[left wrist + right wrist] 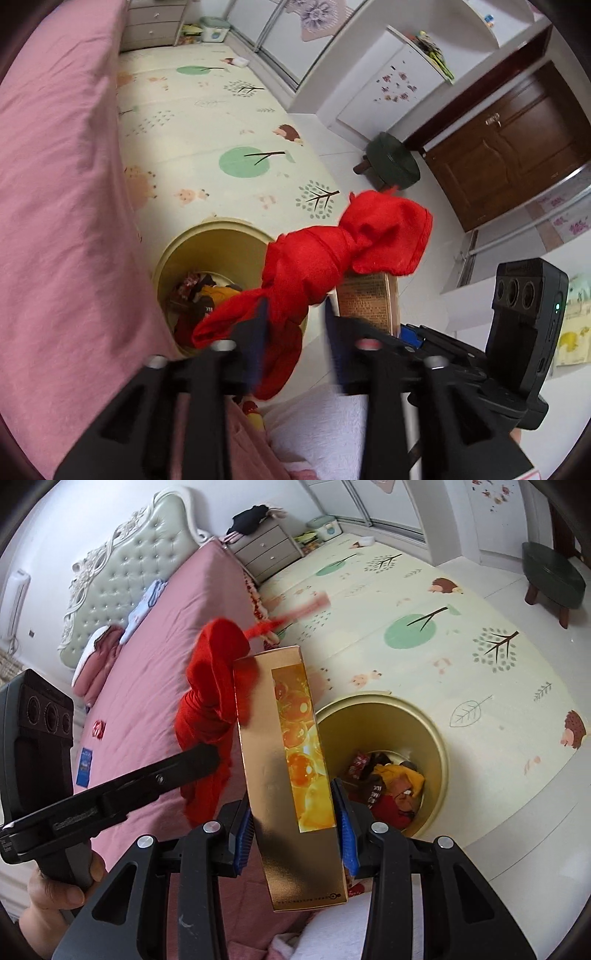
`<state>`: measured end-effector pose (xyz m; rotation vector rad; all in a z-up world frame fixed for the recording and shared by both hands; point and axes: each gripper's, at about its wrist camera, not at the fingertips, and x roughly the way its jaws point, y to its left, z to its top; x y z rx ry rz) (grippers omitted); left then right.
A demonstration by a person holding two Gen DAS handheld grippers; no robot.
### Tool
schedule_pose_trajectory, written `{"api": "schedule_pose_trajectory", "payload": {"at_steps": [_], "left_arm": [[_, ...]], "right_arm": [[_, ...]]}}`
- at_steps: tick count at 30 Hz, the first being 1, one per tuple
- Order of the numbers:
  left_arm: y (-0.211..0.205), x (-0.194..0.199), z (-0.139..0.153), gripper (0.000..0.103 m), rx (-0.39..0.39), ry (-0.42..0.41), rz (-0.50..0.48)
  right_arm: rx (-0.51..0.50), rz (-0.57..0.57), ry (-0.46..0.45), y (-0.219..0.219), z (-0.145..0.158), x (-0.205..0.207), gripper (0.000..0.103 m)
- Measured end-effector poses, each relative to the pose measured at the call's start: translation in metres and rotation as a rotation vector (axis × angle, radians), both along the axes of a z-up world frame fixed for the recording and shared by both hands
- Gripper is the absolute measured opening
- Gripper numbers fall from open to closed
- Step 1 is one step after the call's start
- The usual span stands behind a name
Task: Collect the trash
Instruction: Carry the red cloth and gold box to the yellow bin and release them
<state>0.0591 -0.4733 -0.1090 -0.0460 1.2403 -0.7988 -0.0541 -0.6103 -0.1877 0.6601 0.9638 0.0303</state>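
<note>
Knotted red cloth (pixel 332 254) hangs between parted left fingers (pixel 258 325); right fingers (pixel 347 830) clamp a gold cardboard box (pixel 291 775), print unreadable, above a yellow round bin (pixel 436 738).

The bin (pixel 436 738) stands on the play mat (pixel 461 602) just beside the bed (pixel 155 672), with wrappers (pixel 384 779) inside, the stool (pixel 554 576) well apart beyond the mat, the nightstand (pixel 266 550) at the bed's head.

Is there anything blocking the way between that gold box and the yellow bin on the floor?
Nothing visible does. The gold box is clamped in the right hand-held gripper above and beside the open yellow bin, which has no lid and only some trash at the bottom. The red cloth hangs on the box's other side, away from the bin.
</note>
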Motion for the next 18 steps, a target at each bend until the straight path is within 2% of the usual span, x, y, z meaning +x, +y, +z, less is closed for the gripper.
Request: {"api": "schedule_pose_trajectory", "payload": {"at_steps": [1,2,4,11,14,18], "left_arm": [[-0.002,-0.001,0.002,0.059,0.006,-0.022,-0.005],[-0.004,-0.001,0.004,0.062,0.007,-0.048,-0.019],[-0.003,-0.002,0.008,0.067,0.027,-0.078,-0.029],[0.008,-0.004,0.017,0.071,0.062,-0.137,-0.04],[0.022,-0.007,0.021,0.073,0.073,-0.159,-0.031],[0.052,-0.009,0.026,0.074,0.072,-0.182,0.017]], "right_arm": [[-0.006,-0.004,0.002,-0.003,0.0,0.0,0.04],[-0.028,-0.01,0.006,-0.005,0.0,0.001,0.04],[-0.088,-0.036,0.019,-0.01,0.0,0.002,0.051],[-0.053,-0.071,0.011,-0.014,-0.001,-0.003,0.051],[-0.045,-0.056,0.002,-0.004,0.007,-0.002,0.05],[-0.084,-0.007,-0.019,0.017,0.02,0.003,0.05]]}}
